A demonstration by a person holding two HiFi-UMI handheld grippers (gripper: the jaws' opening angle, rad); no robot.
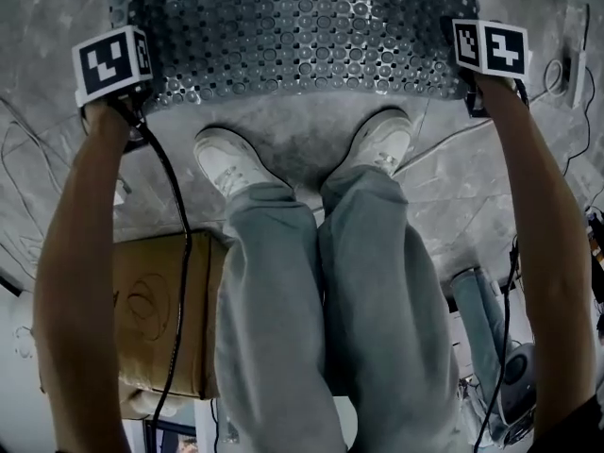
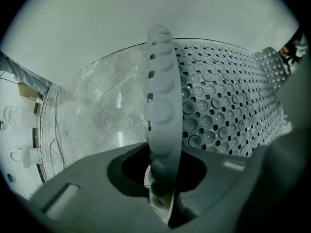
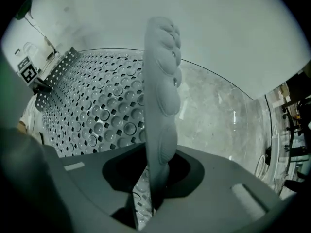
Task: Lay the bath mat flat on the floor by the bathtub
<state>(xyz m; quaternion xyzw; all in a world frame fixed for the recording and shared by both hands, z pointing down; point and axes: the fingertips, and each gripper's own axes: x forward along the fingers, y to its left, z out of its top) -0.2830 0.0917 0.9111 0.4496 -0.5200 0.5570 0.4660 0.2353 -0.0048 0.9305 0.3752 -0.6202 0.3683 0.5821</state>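
Right now I see the mat [image 1: 283, 36] spread over the marble floor [image 1: 302, 135] just ahead of the person's shoes [image 1: 231, 159], its studded, perforated face up. Most of it lies flat; only the two near corners are lifted, one at each gripper, and both grippers point straight down at the near edge. On my left gripper [image 2: 163, 198] the jaws are clamped on the left corner, which stands upright between them with its round bumps showing. On my right gripper [image 3: 151, 198] the right corner also stands upright between the jaws, but they look slightly apart, with a dark sliver beside the mat, so I read that side as loose rather than pinched. Behind the legs sits a cardboard box [image 1: 156, 310], well clear of the mat
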